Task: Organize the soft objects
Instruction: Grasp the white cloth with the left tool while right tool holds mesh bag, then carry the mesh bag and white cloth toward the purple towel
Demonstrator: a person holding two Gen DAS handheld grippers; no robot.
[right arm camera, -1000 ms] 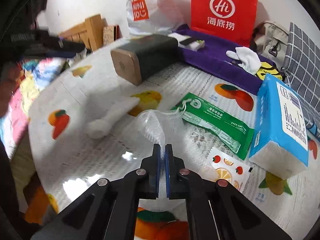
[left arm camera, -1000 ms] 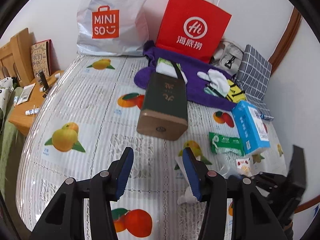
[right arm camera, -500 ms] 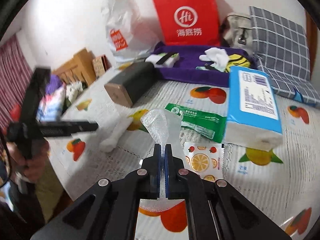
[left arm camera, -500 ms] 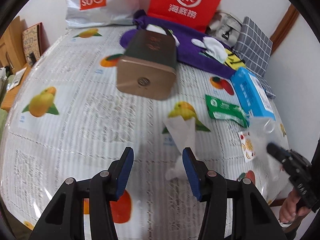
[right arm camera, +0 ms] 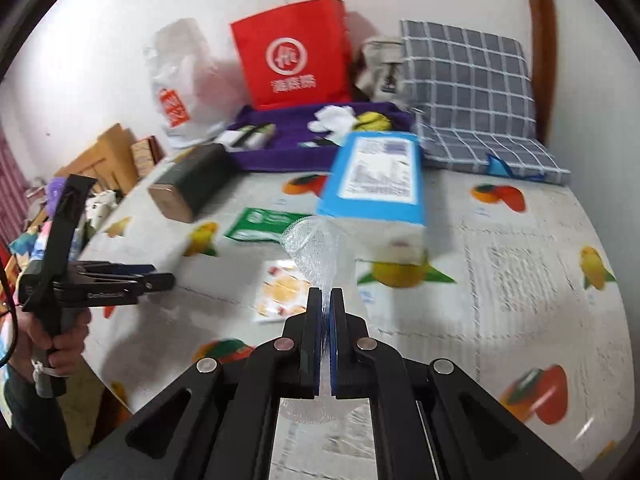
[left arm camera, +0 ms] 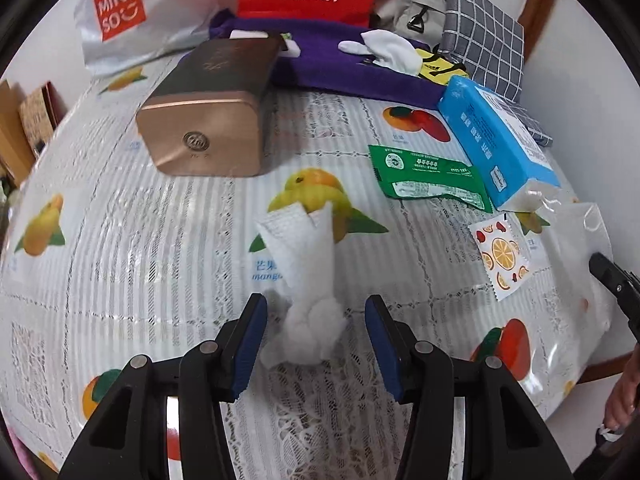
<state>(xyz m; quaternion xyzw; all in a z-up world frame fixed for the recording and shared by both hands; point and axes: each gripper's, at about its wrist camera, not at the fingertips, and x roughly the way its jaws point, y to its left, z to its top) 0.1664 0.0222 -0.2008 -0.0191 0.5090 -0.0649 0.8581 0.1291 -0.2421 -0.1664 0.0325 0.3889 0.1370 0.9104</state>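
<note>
Now my left tool (left arm camera: 312, 332) hangs released over the bed (left arm camera: 120, 240), its pads either side of the white cloth (left arm camera: 308, 272) but not touching it. The cloth lies twisted on the fruit-print cover, its bunched end between my pads and its flat end pointing toward the tin (left arm camera: 208, 120). My right tool (right arm camera: 327, 312) is clenched on a clear mesh bag (right arm camera: 316, 252), held up off the bed beside the blue tissue pack (right arm camera: 376, 184).

I judge this the pickup step: one tool carries the bag, the other is lined up on the cloth that should go in it. Next I should lower the left tool a little, close on the bunched end, then lift and bring it to the bag's mouth. The bag hangs pinched and limp, so finding its mouth may be awkward.
</note>
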